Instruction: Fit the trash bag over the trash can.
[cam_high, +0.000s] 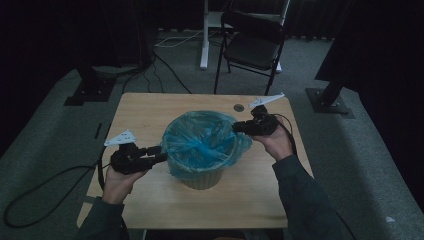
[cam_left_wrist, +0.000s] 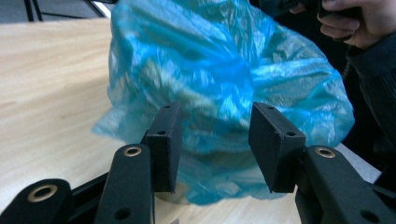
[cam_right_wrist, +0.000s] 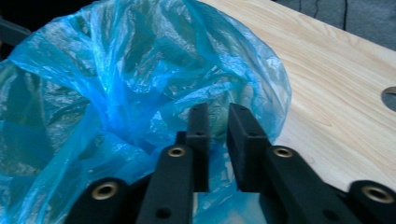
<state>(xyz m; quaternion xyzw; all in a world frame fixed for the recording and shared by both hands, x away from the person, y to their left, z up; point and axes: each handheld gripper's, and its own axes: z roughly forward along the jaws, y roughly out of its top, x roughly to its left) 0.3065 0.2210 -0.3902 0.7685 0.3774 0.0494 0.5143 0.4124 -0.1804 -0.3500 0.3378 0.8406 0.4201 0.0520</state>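
Liner-fitting step, frame centre: right gripper (cam_right_wrist: 217, 116) pinching blue bag (cam_high: 200, 140) rim, left gripper (cam_left_wrist: 217, 128) jaws spread beside it; next, grip left edge over bin (cam_high: 202, 179).

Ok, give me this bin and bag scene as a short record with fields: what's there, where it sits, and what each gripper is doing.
setting: wooden table, black folding chair behind it
main thing: waste bin near the table's middle
liner: blue plastic bag in the bin, its edge folded out over the rim
left gripper: at the bag's left side, jaws apart, bag film in front of them, not pinched
right gripper: at the bag's far right edge, jaws nearly closed with a fold of bag between them
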